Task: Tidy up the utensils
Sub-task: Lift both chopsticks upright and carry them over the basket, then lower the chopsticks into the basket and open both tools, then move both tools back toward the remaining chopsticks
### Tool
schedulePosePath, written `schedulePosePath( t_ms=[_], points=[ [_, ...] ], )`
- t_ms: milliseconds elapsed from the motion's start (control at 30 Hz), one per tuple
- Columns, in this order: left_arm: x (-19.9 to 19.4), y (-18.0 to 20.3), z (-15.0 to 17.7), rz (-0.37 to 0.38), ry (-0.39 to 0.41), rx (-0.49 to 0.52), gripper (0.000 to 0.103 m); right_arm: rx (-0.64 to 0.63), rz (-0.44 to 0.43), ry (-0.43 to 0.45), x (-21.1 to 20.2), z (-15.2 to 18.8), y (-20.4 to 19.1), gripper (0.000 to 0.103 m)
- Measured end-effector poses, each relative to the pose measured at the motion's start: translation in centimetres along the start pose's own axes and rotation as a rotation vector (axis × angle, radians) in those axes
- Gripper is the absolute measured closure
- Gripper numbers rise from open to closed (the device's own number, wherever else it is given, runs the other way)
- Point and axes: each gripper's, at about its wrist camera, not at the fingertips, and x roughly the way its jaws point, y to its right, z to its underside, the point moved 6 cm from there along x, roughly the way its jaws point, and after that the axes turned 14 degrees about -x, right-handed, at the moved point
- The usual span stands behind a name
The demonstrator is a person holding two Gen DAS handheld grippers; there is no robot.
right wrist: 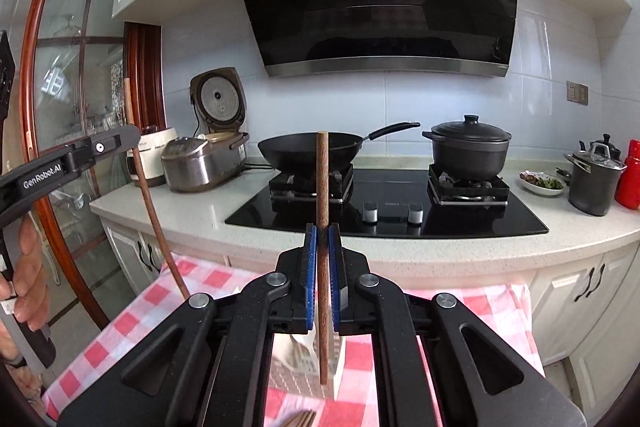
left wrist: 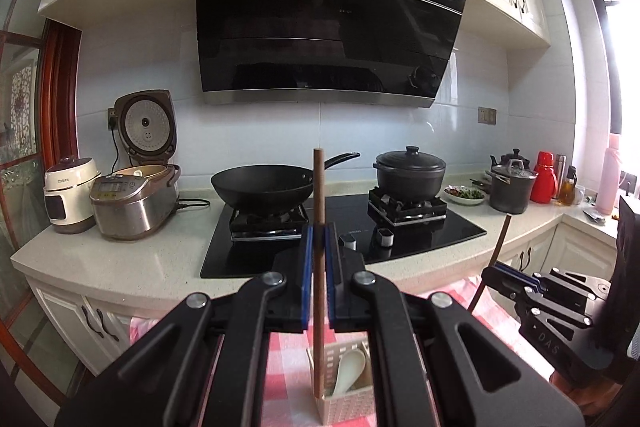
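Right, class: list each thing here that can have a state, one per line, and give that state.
Left gripper: shut on a wooden chopstick, held upright.
Right gripper: shut on another wooden chopstick, upright.
Utensil holder: holds a white spoon.
Rice cooker: lid open.
Black pot: lid on.
Wok: uncovered, on burner.

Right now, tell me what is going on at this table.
A person is sorting utensils with two handheld grippers. The left gripper has its jaws shut on one wooden chopstick, held upright above the white utensil holder, which already contains a white spoon. The right gripper clamps a second wooden chopstick upright over the red checked tablecloth.
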Motion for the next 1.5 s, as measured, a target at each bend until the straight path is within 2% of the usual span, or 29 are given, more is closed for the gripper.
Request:
schedulePosePath(
  t_ms=[133,300,567,733,833,867,900,933,967,1000,1067,1233,1333,1500],
  points=[
    [2.2,0.0,-0.3,0.011,-0.025,-0.022,0.097,0.017,-0.024,0.005,1.2,-1.1,0.3,0.097],
    [5.0,0.0,1.3,0.018,-0.075,-0.030,0.097,0.006,-0.049,-0.002,2.2,-1.0,-0.2,0.097],
    [8.5,-1.2,7.0,0.036,-0.225,-0.067,0.097,-0.006,-0.115,-0.140,6.0,3.0,-2.4,0.097],
    [10.6,-2.6,10.7,0.005,-0.317,-0.088,0.097,0.007,-0.122,-0.217,9.1,5.4,-3.0,0.096],
    [11.3,-3.7,12.2,-0.021,-0.347,-0.104,0.095,0.044,-0.117,-0.266,10.6,6.9,-2.4,0.091],
    [11.4,-4.1,12.7,-0.031,-0.352,-0.105,0.092,0.054,-0.114,-0.276,10.8,7.3,-2.3,0.088],
    [11.3,-4.4,12.9,-0.037,-0.352,-0.105,0.082,0.062,-0.111,-0.281,10.8,7.5,-2.1,0.085],
    [11.2,-4.7,13.0,-0.042,-0.349,-0.107,0.071,0.070,-0.108,-0.278,10.7,7.7,-1.9,0.072],
    [10.9,-5.1,13.1,-0.046,-0.344,-0.113,0.067,0.079,-0.105,-0.270,10.5,7.8,-1.6,0.053],
    [10.5,-5.5,13.1,-0.049,-0.336,-0.120,0.062,0.095,-0.099,-0.253,9.9,7.9,-1.2,0.047],
    [9.6,-6.1,13.1,-0.061,-0.319,-0.126,0.057,0.101,-0.096,-0.241,9.3,8.1,-1.0,0.046],
    [6.4,-7.3,13.5,-0.104,-0.267,-0.157,0.030,0.104,-0.064,-0.240,6.6,9.3,-0.7,0.046],
    [3.8,-8.3,14.6,-0.151,-0.234,-0.172,0.018,0.123,-0.057,-0.248,4.7,10.7,-1.0,0.046],
    [-0.5,-9.7,18.3,-0.210,-0.237,-0.165,0.014,0.138,-0.065,-0.283,1.7,14.1,-2.4,0.046]
  ],
)
